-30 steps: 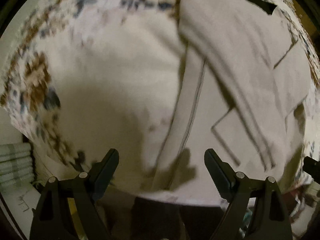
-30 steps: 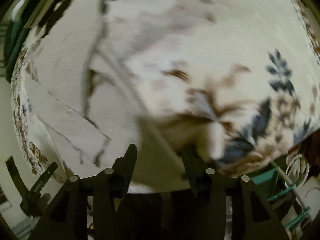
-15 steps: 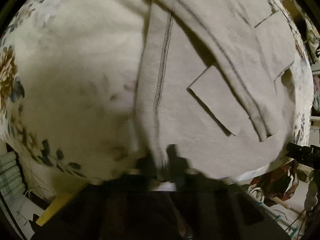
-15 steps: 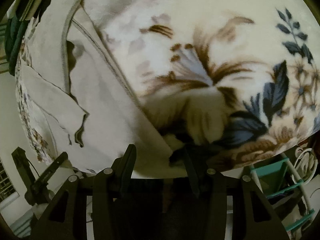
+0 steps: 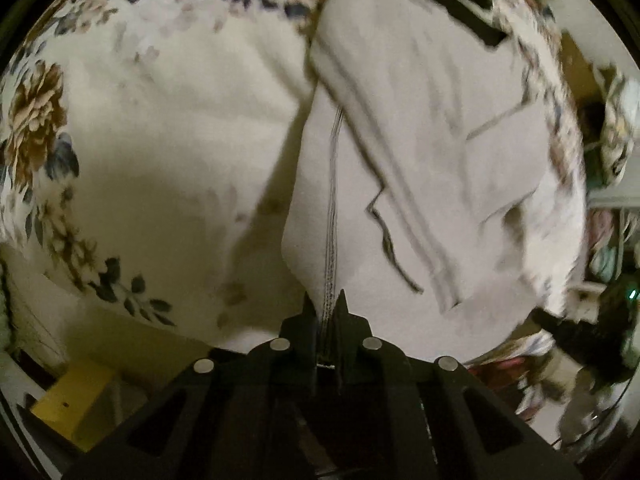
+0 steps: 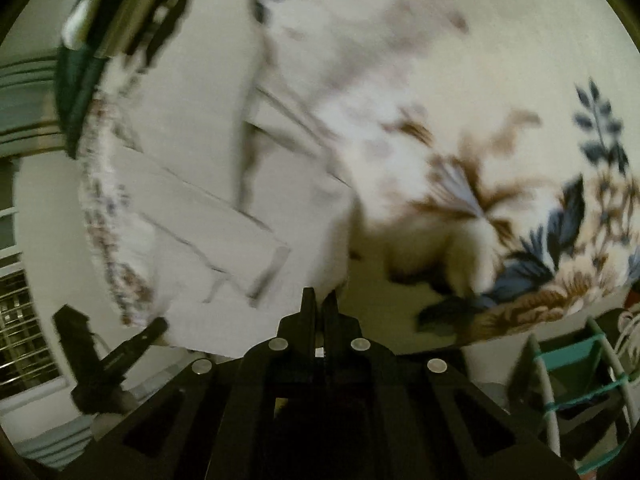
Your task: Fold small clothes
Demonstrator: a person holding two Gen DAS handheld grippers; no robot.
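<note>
A pale beige pair of small shorts with flap pockets (image 5: 420,152) lies on a floral blanket (image 5: 160,140). My left gripper (image 5: 325,306) is shut on the garment's near edge, right at the stitched centre seam (image 5: 332,208). The garment also shows in the right wrist view (image 6: 192,208), blurred by motion. My right gripper (image 6: 320,300) is shut on the near corner of that cloth. The other gripper appears dark at the lower left of the right wrist view (image 6: 108,356).
The blanket (image 6: 500,184) covers a bed with blue and brown flowers. A yellow box (image 5: 72,404) sits below the bed edge on the left. A teal and white rack (image 6: 576,392) stands at the lower right. Clutter lies off the bed's right side (image 5: 600,240).
Both grippers were open a second ago and have closed on the garment's near edge. The cloth edge has lifted slightly and both views are moving.
</note>
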